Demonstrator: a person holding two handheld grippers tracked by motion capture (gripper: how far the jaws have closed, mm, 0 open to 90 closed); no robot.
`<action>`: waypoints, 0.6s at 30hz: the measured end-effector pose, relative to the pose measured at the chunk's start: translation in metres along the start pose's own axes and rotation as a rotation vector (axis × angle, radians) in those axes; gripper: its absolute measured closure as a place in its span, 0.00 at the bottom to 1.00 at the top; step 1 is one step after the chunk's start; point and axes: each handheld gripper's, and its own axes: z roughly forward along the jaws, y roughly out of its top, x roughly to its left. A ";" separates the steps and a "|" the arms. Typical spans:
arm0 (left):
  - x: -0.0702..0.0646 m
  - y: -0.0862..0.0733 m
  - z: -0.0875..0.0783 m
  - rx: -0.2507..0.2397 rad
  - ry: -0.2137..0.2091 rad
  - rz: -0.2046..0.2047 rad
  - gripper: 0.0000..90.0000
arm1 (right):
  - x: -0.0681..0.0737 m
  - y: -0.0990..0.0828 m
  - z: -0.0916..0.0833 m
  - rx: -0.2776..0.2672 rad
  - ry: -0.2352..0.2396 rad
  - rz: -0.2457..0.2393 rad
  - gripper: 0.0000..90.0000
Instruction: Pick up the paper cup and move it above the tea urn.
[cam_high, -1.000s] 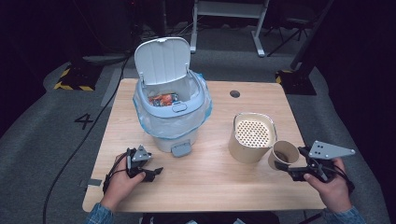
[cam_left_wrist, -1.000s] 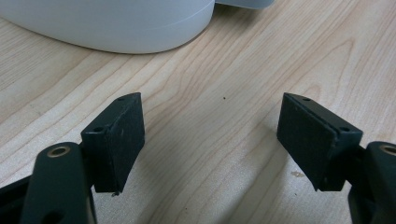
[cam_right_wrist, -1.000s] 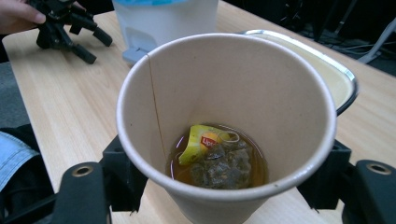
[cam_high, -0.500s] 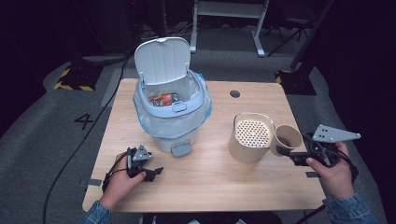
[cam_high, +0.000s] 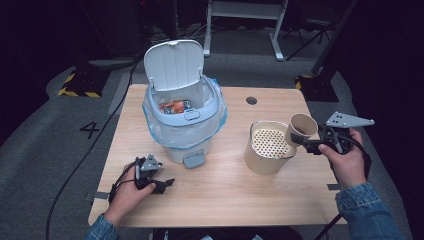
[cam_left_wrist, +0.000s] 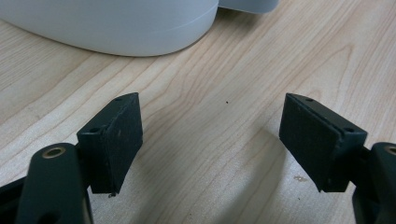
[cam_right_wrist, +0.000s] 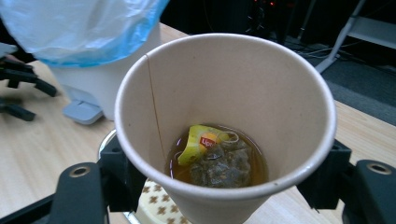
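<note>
Paper cup (cam_high: 301, 128) with tea and a spent tea bag (cam_right_wrist: 219, 161), clamped in the right gripper (cam_high: 306, 144) at the strainer pot's (cam_high: 269, 147) 3 o'clock rim; tip slowly over the mesh; left gripper (cam_left_wrist: 212, 140) jaws wide, empty.

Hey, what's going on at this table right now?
A person works with two handheld grippers. The right gripper clamps a paper cup holding a used tea bag in leftover tea, tilted over a strainer-topped container. The left gripper rests open on the table beside an open pedal bin.
</note>
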 end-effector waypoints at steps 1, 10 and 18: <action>0.000 0.000 0.000 0.000 0.000 0.000 0.25 | -0.002 0.001 0.003 0.004 -0.007 0.002 0.33; -0.002 0.002 0.002 0.011 0.024 0.024 0.24 | -0.011 0.008 0.020 0.014 -0.033 -0.032 0.33; -0.002 0.002 0.002 0.009 0.025 0.019 0.24 | -0.015 0.011 0.036 0.059 -0.041 -0.088 0.33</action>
